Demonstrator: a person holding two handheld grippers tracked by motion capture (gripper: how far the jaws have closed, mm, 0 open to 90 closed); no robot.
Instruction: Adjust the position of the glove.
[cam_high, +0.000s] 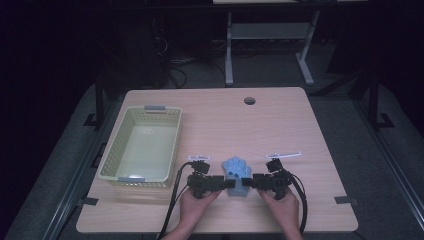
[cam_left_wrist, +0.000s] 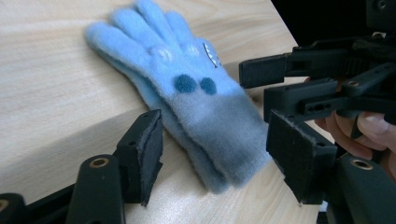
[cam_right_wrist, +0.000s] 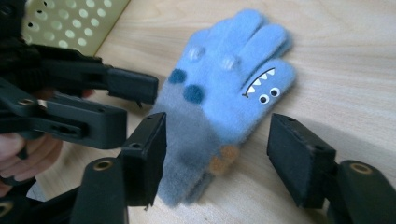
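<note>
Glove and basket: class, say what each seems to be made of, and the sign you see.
Glove: soft knitted fleece or wool, judging by its fuzzy, matt nap. Basket: probably moulded plastic, pale yellow and smooth, its walls pierced with regular holes.

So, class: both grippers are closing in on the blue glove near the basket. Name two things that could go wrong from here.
1. The glove lies flat on the table, seemingly two stacked; open jaws of the left gripper straddling the cuff might pinch only the top layer.
2. The right gripper approaches the same cuff from the opposite side, so the two grippers could collide or tug the soft fabric apart before reaching the basket.
</note>
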